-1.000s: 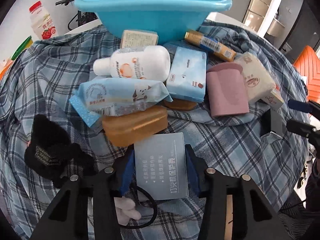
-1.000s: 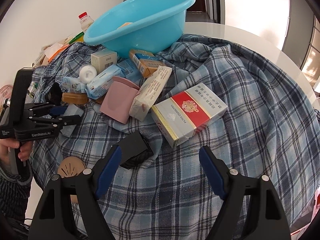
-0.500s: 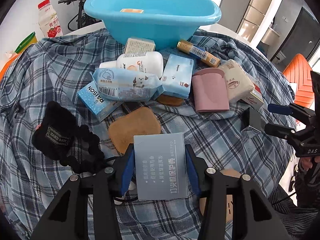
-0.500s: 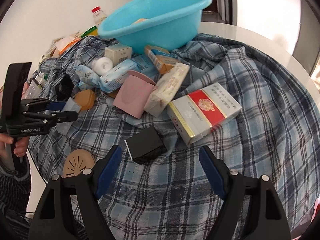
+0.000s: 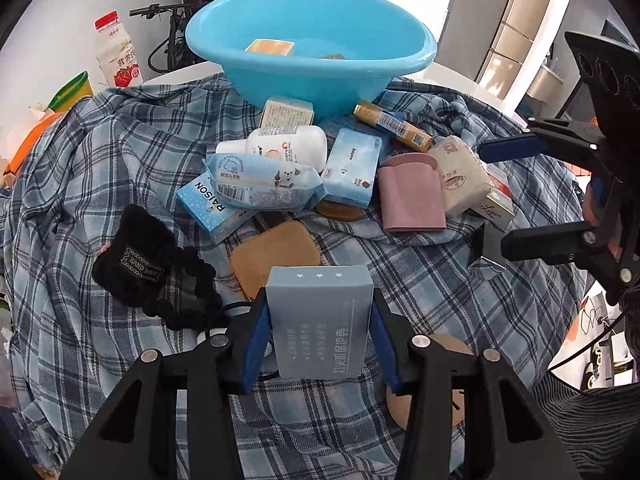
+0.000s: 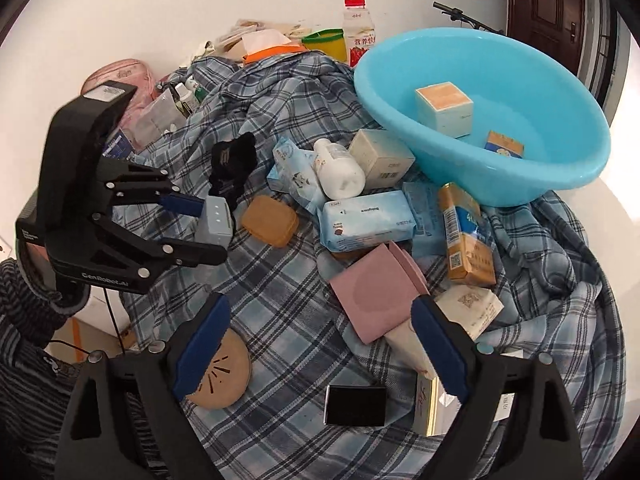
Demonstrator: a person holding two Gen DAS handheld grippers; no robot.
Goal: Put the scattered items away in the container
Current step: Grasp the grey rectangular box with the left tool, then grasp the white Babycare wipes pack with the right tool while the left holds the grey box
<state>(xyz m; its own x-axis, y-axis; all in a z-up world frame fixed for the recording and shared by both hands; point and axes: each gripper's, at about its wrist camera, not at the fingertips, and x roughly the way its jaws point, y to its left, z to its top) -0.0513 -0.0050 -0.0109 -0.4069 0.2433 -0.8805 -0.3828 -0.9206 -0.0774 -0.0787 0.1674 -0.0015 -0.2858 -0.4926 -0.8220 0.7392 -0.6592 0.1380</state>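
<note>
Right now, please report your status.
Left gripper shut on grey box, lifted. Right gripper open, empty. Blue basin ahead; clutter between.

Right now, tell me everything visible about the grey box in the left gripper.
The grey box is a flat, rectangular, cardboard-looking carton, grey-blue, with three small white stars on its top edge and white Chinese print on its face. It is clamped at its two sides between the blue pads of the left gripper, held above the plaid cloth, its starred end pointing toward the blue basin. In the right wrist view it appears end-on, touching only the pads.
</note>
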